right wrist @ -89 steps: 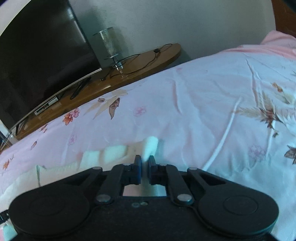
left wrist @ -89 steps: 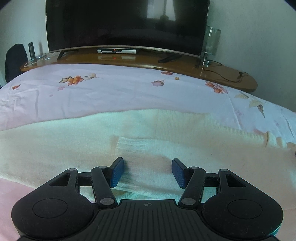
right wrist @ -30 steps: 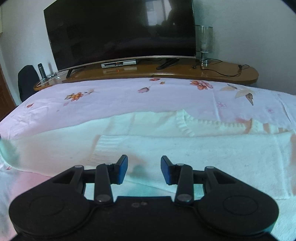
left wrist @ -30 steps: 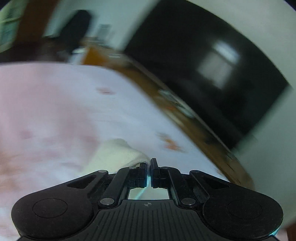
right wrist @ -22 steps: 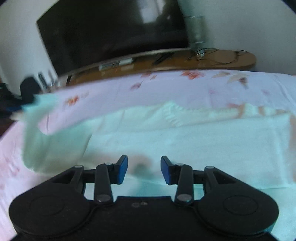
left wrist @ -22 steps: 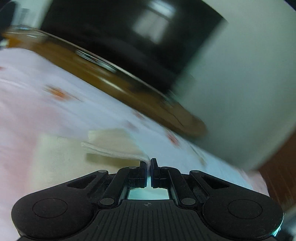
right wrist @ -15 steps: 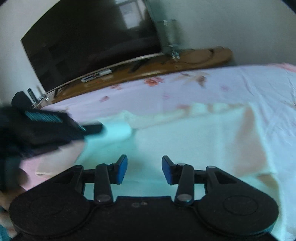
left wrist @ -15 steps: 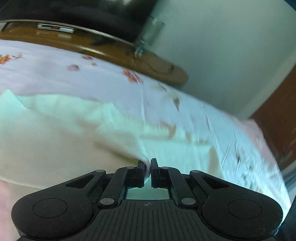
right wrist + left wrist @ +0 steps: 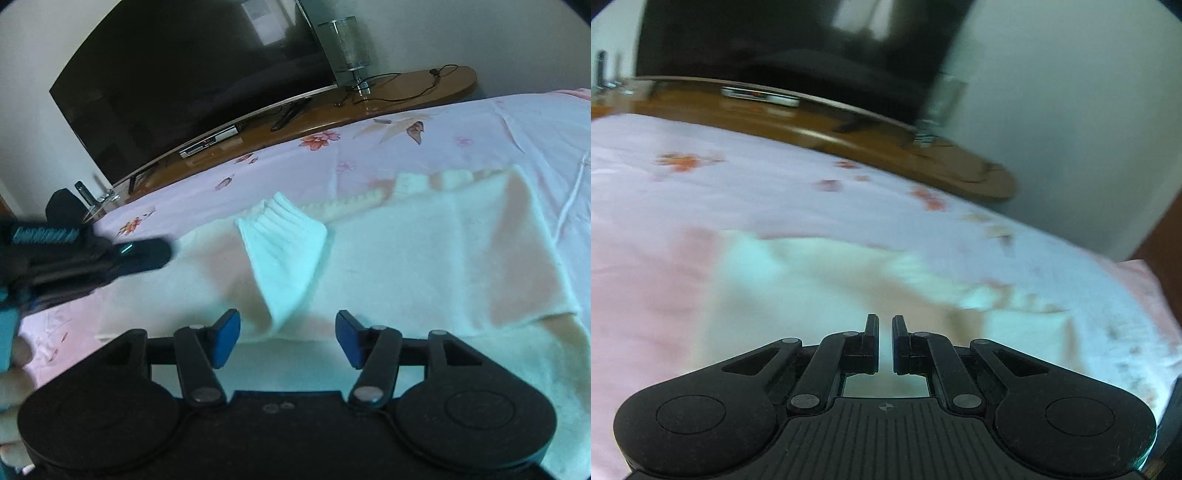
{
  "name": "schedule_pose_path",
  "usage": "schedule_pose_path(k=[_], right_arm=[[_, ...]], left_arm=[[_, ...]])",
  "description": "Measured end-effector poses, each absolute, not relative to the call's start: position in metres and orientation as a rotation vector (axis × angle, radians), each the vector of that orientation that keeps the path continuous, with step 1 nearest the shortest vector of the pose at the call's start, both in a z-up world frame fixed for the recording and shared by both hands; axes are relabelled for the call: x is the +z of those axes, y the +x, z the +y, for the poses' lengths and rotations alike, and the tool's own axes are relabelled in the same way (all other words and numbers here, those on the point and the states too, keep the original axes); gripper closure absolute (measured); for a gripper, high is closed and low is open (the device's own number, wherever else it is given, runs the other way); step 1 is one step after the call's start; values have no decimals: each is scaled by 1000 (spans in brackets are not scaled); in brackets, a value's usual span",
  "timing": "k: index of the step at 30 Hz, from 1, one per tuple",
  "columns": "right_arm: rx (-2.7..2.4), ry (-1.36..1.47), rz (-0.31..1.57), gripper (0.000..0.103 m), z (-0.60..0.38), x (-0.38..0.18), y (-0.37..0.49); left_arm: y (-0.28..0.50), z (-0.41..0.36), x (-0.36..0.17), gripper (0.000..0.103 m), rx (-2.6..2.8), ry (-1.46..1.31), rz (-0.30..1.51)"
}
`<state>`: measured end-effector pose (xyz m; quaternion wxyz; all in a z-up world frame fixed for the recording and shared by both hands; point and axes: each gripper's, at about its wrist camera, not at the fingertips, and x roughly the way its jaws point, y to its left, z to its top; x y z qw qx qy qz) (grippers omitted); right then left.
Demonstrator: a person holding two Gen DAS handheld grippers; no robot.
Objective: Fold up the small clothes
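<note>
A cream knitted sweater (image 9: 424,258) lies flat on the pink floral bed sheet (image 9: 480,129). One sleeve (image 9: 284,251) is folded across its body, ribbed cuff pointing away. In the right wrist view my left gripper (image 9: 162,251) is blurred at the left edge, apart from the sleeve. In its own view the left gripper (image 9: 885,321) is shut above the sweater (image 9: 812,288), with only a thin slit and no cloth between the pads. My right gripper (image 9: 288,325) hovers over the sweater's near edge. Its jaws are opening, and nothing is between the blue pads.
Beyond the bed runs a wooden console (image 9: 406,88) with a large dark television (image 9: 184,81), a glass lamp (image 9: 347,40) and a cable. A hand (image 9: 14,369) shows at the lower left of the right wrist view. The sheet (image 9: 738,192) stretches left and right of the sweater.
The left gripper carried the sleeve across onto the sweater's body, let it lie there and drew back left. The right gripper's jaws spread wider and it swung right.
</note>
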<state>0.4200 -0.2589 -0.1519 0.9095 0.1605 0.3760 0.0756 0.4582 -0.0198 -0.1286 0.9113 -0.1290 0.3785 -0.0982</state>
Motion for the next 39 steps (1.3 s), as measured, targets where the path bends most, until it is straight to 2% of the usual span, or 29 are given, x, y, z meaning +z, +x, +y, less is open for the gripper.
schedule_pose_path(k=[4,5,6,8,12,16,20,22,23,32,34,35,39], right_arm=[[126,284,780,49,-243,-155,432],[124,280,772,59,-241,-156,433],[108,266,760,75,-237,-155,436],[75,281,740,93,-241,-155,436],[27,350,689,98,-268,-145,422],[-66,339,634,98,-301,-134,398],[-104,383,704,98,-328,-154,394],[-97,381,718,87,-328,-157,395],[-85,387,711,78,-329,-157,394],[-84,438,711,72,-339,-157,398],[-80,438,708,78,-340,-158,399],[-87,427,703,96,-340,-158,400],[-86,351,629,98,-338,-143,394]], left_arm=[[440,9,-143,98,-118,-202,793],[436,14,-147,98,-99,-196,800],[434,17,-150,98,-85,-196,806],[432,22,-158,98,-73,-211,819],[432,15,-169,98,-75,-176,823],[426,9,-174,98,-59,-147,822],[417,3,-179,98,-51,-78,791],[420,-3,-177,98,-46,-42,775],[422,-4,-177,98,-36,-27,762],[421,0,-175,98,42,-11,735],[419,-2,-175,98,41,-5,727],[420,-4,-175,98,39,-4,726],[426,-7,-175,98,42,-31,725]])
